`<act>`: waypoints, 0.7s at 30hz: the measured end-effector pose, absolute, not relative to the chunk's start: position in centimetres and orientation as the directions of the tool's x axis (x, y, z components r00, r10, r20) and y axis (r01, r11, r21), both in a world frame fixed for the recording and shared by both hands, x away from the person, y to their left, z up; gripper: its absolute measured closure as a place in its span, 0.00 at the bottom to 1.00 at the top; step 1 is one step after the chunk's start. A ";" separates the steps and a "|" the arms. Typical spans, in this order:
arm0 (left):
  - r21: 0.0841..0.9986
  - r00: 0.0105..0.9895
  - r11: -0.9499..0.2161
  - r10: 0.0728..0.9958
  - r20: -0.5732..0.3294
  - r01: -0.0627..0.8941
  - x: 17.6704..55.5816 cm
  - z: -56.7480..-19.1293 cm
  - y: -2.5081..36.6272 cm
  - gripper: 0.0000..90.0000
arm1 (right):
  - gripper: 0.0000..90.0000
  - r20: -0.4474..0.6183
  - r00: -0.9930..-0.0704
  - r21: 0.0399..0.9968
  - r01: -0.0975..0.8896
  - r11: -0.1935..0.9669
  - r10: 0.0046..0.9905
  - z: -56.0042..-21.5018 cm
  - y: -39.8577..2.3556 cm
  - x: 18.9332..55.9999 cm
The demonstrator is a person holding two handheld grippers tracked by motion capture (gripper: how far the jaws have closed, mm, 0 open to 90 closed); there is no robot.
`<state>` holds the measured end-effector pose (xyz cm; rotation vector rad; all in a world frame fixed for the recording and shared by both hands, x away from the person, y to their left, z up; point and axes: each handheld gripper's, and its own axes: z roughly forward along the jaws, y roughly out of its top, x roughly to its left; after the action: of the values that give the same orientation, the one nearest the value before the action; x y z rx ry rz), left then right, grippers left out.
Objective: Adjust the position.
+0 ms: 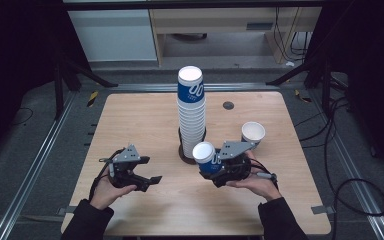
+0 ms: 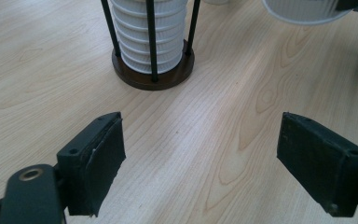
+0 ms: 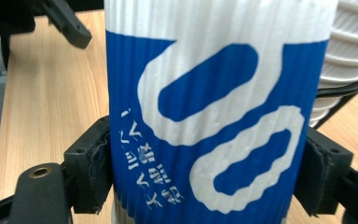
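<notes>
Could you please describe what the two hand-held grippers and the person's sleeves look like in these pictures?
Both are black. The left hand-held gripper and the right hand-held gripper each carry a grey three-cornered plate on top and trail a thin black cable. The left gripper view shows blocky black jaws with flat rubbery pads and a brass-coloured rivet at the hinge. The person wears dark sleeves.

High view: fixed above the near edge, looking forward and down on the whole table (image 1: 145,120). Left gripper view: low over the wood, facing the cup stack (image 2: 148,32) at 12 o'clock, fairly near. Right gripper view: pressed close against the blue-and-white cup (image 3: 214,116). Shared by all three: the stack in its holder (image 2: 154,77), at 2 o'clock in the right gripper view.
</notes>
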<state>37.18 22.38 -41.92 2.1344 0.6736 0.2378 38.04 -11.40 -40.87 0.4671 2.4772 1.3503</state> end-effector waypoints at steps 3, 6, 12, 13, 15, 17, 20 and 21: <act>0.791 0.845 -0.487 0.530 -0.069 0.370 37.0 -41.8 22.2 0.16 | 0.23 -0.092 -0.920 0.839 0.134 0.527 0.381 -41.2 -10.8 38.0; 0.793 0.854 -0.494 0.517 -0.062 0.356 36.7 -41.6 21.9 0.16 | 0.23 -0.095 -0.932 0.832 0.119 0.542 0.349 -41.5 -10.2 37.9; 0.792 0.872 -0.509 0.486 -0.057 0.336 36.3 -41.3 21.3 0.16 | 0.23 -0.099 -0.949 0.807 0.100 0.582 0.300 -42.3 -9.0 37.9; 0.791 0.875 -0.514 0.481 -0.056 0.333 36.2 -41.3 21.2 0.16 | 0.23 -0.097 -0.951 0.804 0.100 0.586 0.295 -42.4 -8.9 37.9; 0.792 0.878 -0.510 0.474 -0.066 0.335 36.2 -41.3 21.0 0.16 | 0.23 -0.096 -0.954 0.798 0.097 0.595 0.284 -42.6 -8.6 37.9; 0.792 0.882 -0.514 0.468 -0.063 0.329 36.2 -41.3 20.9 0.16 | 0.23 -0.095 -0.958 0.792 0.093 0.603 0.272 -42.8 -8.3 37.8; 0.789 0.887 -0.521 0.458 -0.064 0.326 36.0 -41.3 20.6 0.16 | 0.23 -0.090 -0.963 0.783 0.089 0.615 0.254 -43.1 -7.8 37.8; 0.789 0.889 -0.522 0.454 -0.066 0.325 36.0 -41.3 20.5 0.16 | 0.23 -0.088 -0.965 0.779 0.089 0.621 0.248 -43.2 -7.7 37.8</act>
<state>36.00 20.48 -41.29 2.1639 0.5575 0.1844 37.75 -7.66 -43.22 0.2788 2.6564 1.2609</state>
